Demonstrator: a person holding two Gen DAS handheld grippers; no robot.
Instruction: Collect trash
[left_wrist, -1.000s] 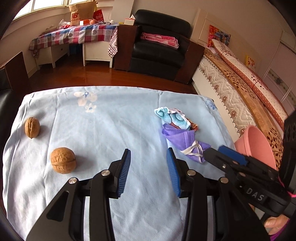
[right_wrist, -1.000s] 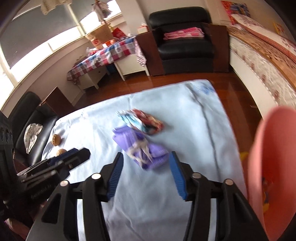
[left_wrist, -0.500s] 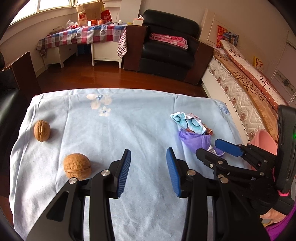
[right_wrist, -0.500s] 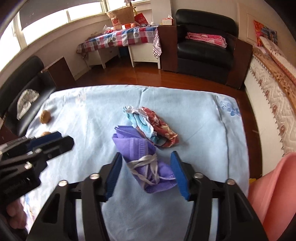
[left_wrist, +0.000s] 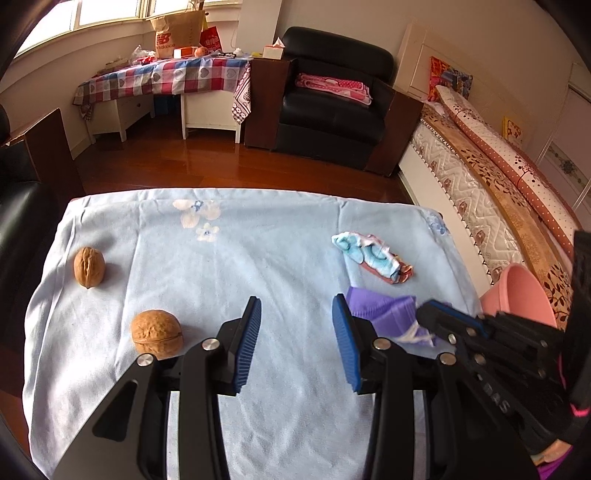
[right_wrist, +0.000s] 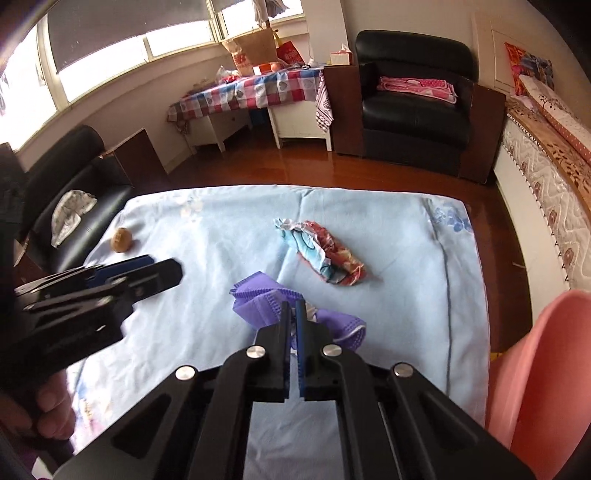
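Observation:
A crumpled purple face mask (right_wrist: 266, 301) lies on the light blue tablecloth (right_wrist: 406, 258). My right gripper (right_wrist: 294, 308) is shut on the mask's middle, by its white ear loops; this also shows in the left wrist view (left_wrist: 384, 306). A crumpled blue and red wrapper (right_wrist: 321, 251) lies just beyond it, also in the left wrist view (left_wrist: 373, 256). My left gripper (left_wrist: 295, 325) is open and empty above the cloth, left of the mask. A pink bin (right_wrist: 546, 369) stands off the table's right edge, also in the left wrist view (left_wrist: 521, 291).
Two walnuts lie on the cloth's left side, one near (left_wrist: 157, 332) and one farther (left_wrist: 88, 266). A black armchair (left_wrist: 332, 96) and a checked side table (left_wrist: 166, 77) stand beyond the table; a bed (left_wrist: 498, 184) runs along the right.
My right gripper has closed on the purple mask, which was between its open fingers before. The left gripper has stayed open and shifted only slightly.

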